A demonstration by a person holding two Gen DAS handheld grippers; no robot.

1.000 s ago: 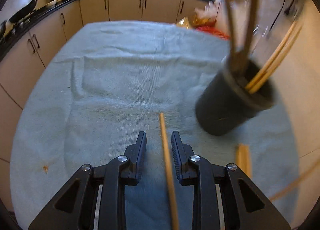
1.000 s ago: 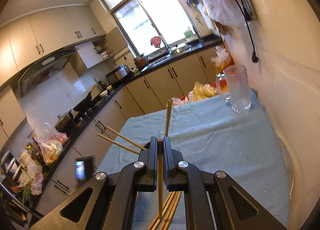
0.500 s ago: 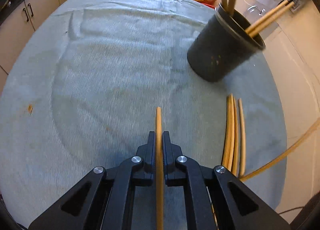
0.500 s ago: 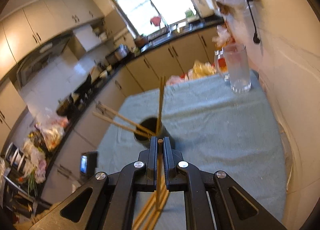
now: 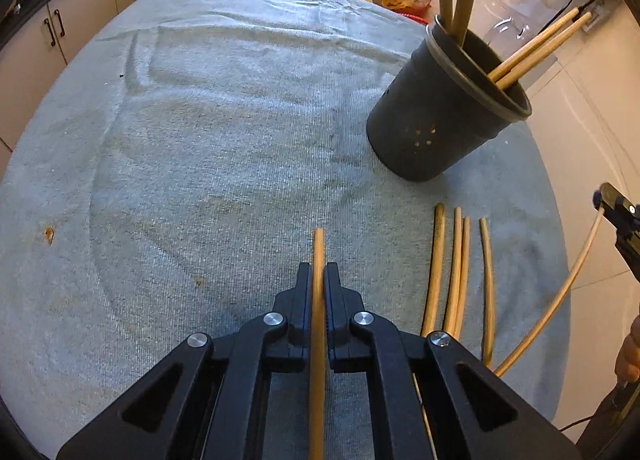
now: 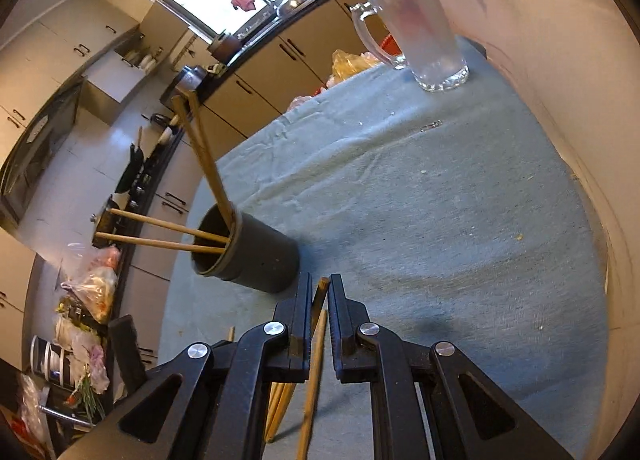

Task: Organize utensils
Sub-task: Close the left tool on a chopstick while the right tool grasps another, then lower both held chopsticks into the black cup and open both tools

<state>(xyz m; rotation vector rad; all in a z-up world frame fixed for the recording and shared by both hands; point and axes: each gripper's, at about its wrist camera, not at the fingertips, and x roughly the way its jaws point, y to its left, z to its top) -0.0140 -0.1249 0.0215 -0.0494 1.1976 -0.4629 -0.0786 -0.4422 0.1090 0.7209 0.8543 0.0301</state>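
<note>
- Chopsticks are the thing being sorted: four (image 5: 456, 272) are lying side by side on the grey-blue towel (image 5: 200, 119), just right of the left gripper, and four more are standing tilted in the dark holder (image 5: 436, 115), which is sitting on the towel beyond them.
- The left gripper (image 5: 319, 284) is pointing steeply down at the towel and its jaws, having just been closing, are now clamping one chopstick (image 5: 318, 324) lengthwise, its tip poking out past the fingertips.
- The right gripper (image 6: 319, 300) is squeezing another chopstick (image 6: 314, 360) near its upper end, the rest hanging down below the jaws; the holder (image 6: 256, 256) is just ahead and to its left.
- In the left view this second chopstick (image 5: 560, 300) is arcing from the right gripper down toward the towel's near edge.
- The step in hand is probably bringing each held chopstick to the holder and dropping it in.
- To do it well, each stick should be lifted clear of the loose row, so the others are not being dragged along.
- The stick should be tipped near upright over the holder's mouth, lower end first, aiming for the open gap between the leaning sticks.
- Jaws should be opening only once the lower end is inside the rim; the holder looks light, so knocking its wall is risking a tip-over.
- A glass mug (image 6: 420, 27) is standing well apart, out of the way.
</note>
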